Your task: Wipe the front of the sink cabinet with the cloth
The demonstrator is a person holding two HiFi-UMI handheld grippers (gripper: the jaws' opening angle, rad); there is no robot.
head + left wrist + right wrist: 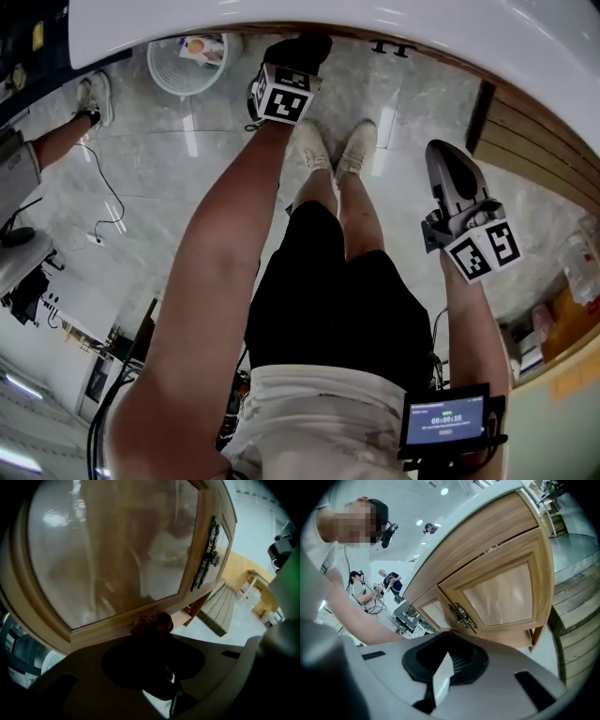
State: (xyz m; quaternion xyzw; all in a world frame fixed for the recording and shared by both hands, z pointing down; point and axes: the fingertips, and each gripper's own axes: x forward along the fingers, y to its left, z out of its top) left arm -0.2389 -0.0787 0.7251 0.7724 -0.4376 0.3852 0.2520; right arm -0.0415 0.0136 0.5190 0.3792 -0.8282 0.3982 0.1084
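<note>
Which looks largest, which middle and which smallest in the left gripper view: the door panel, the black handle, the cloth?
1. door panel, clearly the largest.
2-3. cloth and black handle: I cannot rank them. The handle is longer but thin, and the cloth is nearer the camera and partly in shadow.

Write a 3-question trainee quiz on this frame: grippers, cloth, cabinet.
1. True or false: the right gripper holds the cloth.
2. Where on the cabinet door is the cloth pressed? A) the ornate black handle B) the lower frame rail C) the top edge under the counter
3. Fill in: the ___ gripper is held off the cabinet, jaws together with nothing between them.

Key: 1 false, the left gripper is shut on it. 2 B. 3 right.
</note>
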